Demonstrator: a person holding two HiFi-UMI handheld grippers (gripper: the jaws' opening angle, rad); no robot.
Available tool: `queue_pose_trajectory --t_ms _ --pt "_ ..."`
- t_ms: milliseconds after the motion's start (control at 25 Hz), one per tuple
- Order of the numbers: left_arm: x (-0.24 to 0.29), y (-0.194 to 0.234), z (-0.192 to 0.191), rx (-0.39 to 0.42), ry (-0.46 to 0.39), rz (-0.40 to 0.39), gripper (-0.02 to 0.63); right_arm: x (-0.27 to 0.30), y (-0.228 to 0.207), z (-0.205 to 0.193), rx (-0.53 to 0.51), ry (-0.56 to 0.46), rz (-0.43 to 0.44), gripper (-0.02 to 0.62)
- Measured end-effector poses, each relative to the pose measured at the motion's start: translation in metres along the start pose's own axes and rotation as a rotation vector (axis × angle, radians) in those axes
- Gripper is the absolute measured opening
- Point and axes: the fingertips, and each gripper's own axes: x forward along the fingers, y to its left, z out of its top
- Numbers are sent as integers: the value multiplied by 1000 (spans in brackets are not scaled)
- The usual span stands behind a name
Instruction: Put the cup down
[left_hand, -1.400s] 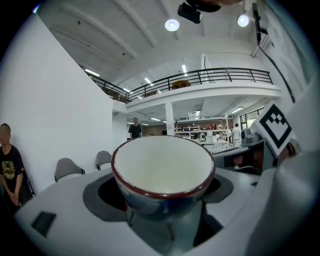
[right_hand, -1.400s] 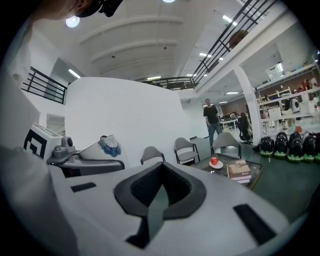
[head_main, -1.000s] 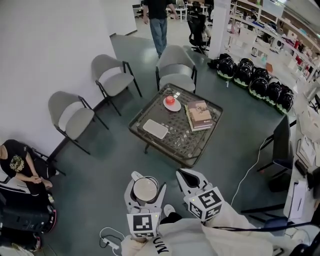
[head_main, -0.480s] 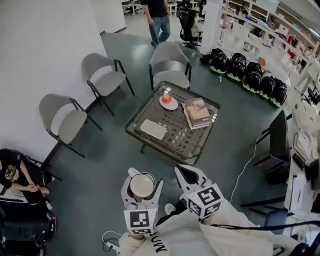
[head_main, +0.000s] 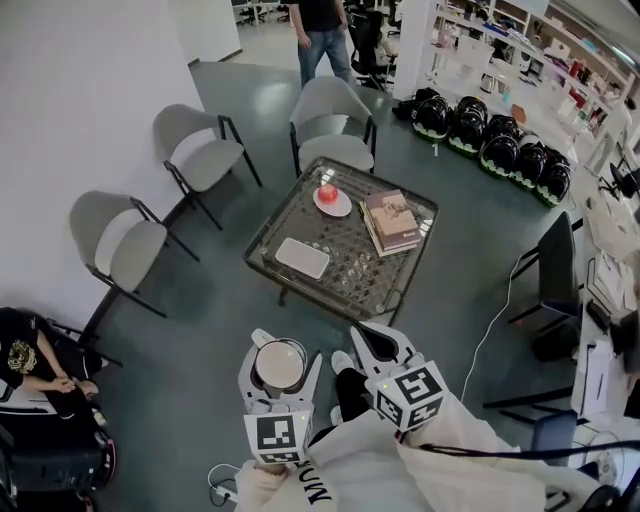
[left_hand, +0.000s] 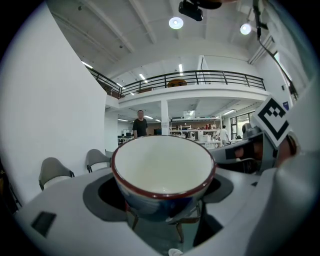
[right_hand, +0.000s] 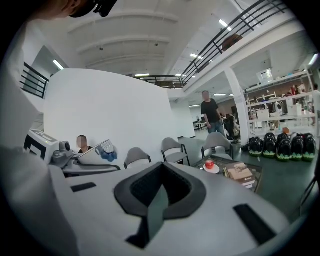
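A cup (left_hand: 162, 170), white inside with a red rim and a dark blue outside, sits upright between the jaws of my left gripper (head_main: 284, 352), which is shut on it. In the head view the cup (head_main: 279, 365) hangs over the grey floor, short of the low glass table (head_main: 288, 215). My right gripper (head_main: 368, 336) is beside it on the right, shut and holding nothing; in the right gripper view its jaws meet in a closed seam. Both grippers are near the table's front edge, not over it.
On the table lie a white plate with a red apple (head_main: 328, 196), a stack of books (head_main: 392, 221) and a white rectangular tray (head_main: 302, 257). Three grey chairs (head_main: 200, 157) stand round it. A person (head_main: 322, 30) stands beyond; another sits at lower left (head_main: 30, 360). Black helmets (head_main: 490, 145) line the right.
The table and chairs have slid slightly left and down in the head view, so I am a little closer. The cup stays held in the left gripper; the right stays shut.
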Motion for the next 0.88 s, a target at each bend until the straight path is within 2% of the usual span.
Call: queue_pose_trajectory --t_ms 240,880 --pt "29 9 -4 6 19 -2 416 22 -16 -1 16 7 1 5" --pt "149 48 -19 -9 85 -3 416 114 -93 -2 51 62 -22 5"
